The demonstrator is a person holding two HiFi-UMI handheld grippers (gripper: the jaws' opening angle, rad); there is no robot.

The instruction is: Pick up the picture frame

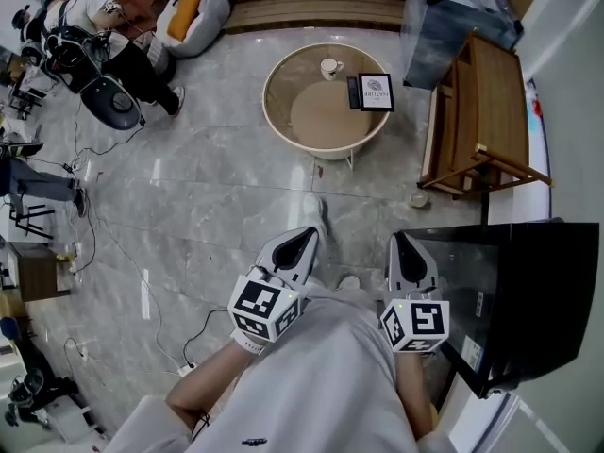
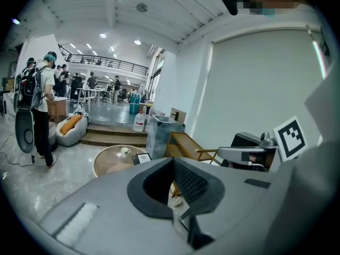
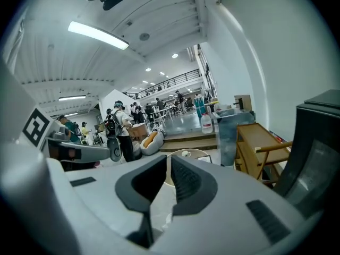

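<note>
Lying beyond right claw (image 1: 404, 240): picture frame (image 1: 376, 92)

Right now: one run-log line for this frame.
phase: pre-grasp | left gripper: shut, empty | right gripper: shut, empty | picture frame: lying on round table, untouched

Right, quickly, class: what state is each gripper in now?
Left gripper: closed, holding nothing.
Right gripper: closed, holding nothing.

1 table (image 1: 276, 91), bearing 1 cup (image 1: 329, 66), 1 picture frame (image 1: 376, 92) and 1 dark slim thing (image 1: 353, 92) beside it; 1 wooden chair (image 1: 479, 97); 1 beanbag (image 1: 193, 12); 1 water jug (image 2: 139, 122); 1 black screen (image 1: 528, 286); 2 grippers: left gripper (image 1: 304, 239), right gripper (image 1: 401, 243)
</note>
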